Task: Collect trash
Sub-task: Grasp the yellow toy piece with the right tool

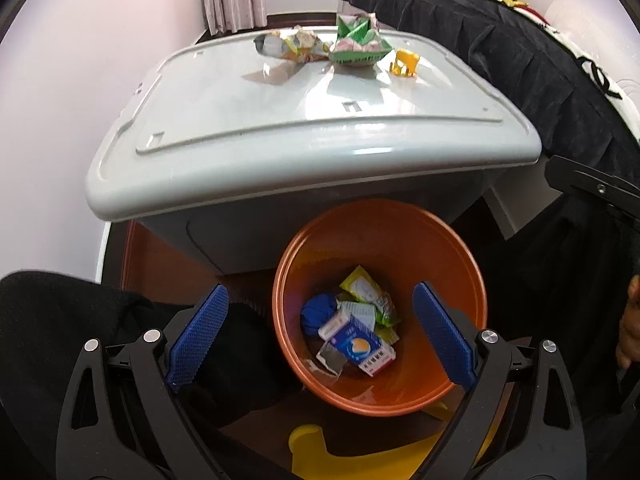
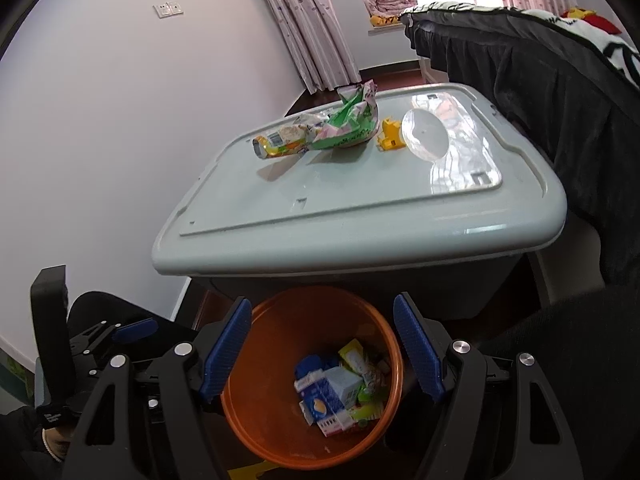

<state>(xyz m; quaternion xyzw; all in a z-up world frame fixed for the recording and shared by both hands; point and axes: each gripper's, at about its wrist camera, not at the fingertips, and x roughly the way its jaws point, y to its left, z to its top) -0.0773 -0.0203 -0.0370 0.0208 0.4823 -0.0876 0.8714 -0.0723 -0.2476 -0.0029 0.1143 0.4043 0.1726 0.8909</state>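
Because both hands hang directly over the orange bin [image 1: 380, 240], anything let go drops straight in, and each gripper is spread wide and empty: the left gripper [image 1: 320, 332] and the right gripper [image 2: 322, 350] both frame the cartons piled at the bottom. Remaining trash sits well apart, at the far side of the grey storage-box lid [image 2: 360, 216]: 2 crumpled wrappers, a printed wrapper [image 2: 284, 140] touching a green wrapper [image 2: 348, 126], with a small yellow piece [image 2: 390, 134] just beside.

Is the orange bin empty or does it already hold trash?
It holds trash. The orange bin has boxes, a yellow packet and a blue wad covering its bottom, well below the rim.
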